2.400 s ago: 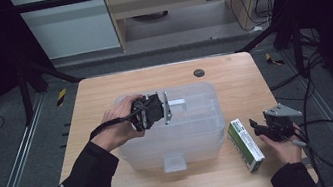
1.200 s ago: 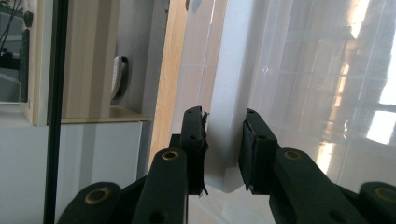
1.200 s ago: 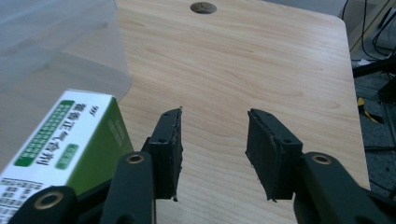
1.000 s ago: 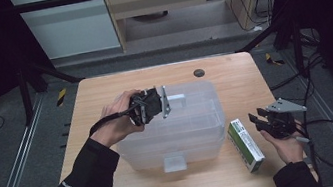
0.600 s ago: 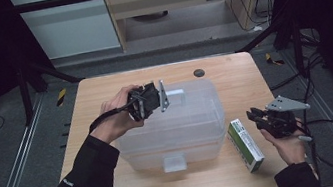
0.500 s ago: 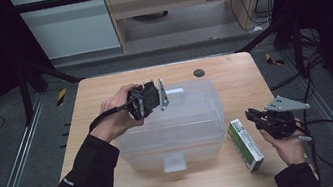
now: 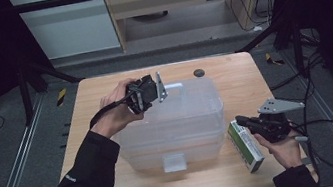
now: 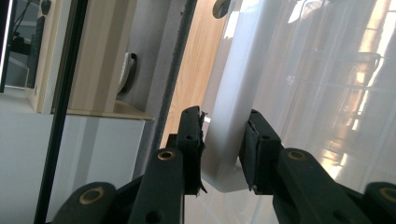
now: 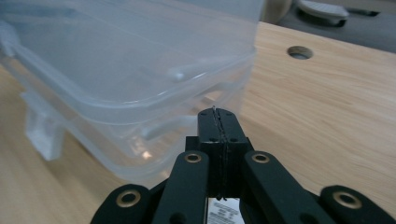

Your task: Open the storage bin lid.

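At the centre of the high view, the left gripper (image 7: 157,87) clamps the white handle (image 8: 229,121) of the clear plastic box (image 7: 179,122), its lid seemingly tilted up. At lower right, the right gripper (image 7: 242,122) has just closed empty, jaws pressed together, above the green carton (image 7: 244,146).

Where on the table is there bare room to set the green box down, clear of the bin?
Bare wood lies left of the clear bin, along the table's left edge, and on the far right by the round hole. The near right is crowded: the green box and right gripper sit close against the bin.
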Action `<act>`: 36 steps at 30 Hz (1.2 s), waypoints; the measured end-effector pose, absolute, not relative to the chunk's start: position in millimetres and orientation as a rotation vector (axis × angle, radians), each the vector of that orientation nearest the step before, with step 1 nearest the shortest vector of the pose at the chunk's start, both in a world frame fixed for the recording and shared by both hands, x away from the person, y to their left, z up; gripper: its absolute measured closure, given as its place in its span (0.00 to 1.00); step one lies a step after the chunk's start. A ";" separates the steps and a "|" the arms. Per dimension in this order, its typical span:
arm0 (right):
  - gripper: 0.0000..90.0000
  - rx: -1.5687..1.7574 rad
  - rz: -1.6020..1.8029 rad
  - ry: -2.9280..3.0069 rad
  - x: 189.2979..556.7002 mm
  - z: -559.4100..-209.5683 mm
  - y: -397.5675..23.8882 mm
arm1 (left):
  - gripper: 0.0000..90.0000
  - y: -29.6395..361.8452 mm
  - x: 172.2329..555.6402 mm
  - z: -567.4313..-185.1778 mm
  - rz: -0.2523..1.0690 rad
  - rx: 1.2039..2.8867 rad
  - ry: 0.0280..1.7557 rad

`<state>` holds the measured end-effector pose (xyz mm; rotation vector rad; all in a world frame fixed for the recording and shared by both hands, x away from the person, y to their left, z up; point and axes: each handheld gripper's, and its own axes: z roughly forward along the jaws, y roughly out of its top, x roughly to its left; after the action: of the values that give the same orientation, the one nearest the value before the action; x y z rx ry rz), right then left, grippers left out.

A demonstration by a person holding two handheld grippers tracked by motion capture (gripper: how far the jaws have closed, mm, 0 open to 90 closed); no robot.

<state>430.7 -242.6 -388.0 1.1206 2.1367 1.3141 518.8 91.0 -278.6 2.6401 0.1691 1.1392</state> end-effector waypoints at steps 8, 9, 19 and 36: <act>1.00 1.098 1.351 2.188 431.3 -390.4 -238.1 | 0.78 91.0 524.0 -276.8 1.142 2.628 0.191; 1.00 1.091 1.351 2.202 431.2 -391.7 -236.2 | 0.78 90.6 524.7 -277.2 1.141 2.618 0.200; 1.00 1.060 1.413 2.261 432.1 -394.8 -225.7 | 0.77 91.7 528.0 -276.1 1.121 2.609 0.218; 1.00 1.031 1.425 2.270 432.1 -393.1 -218.7 | 0.70 102.0 528.9 -271.5 1.009 2.526 0.287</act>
<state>432.1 -218.7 -393.1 1.0310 2.2698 1.4252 528.9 102.0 -271.5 2.5257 0.2866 1.0087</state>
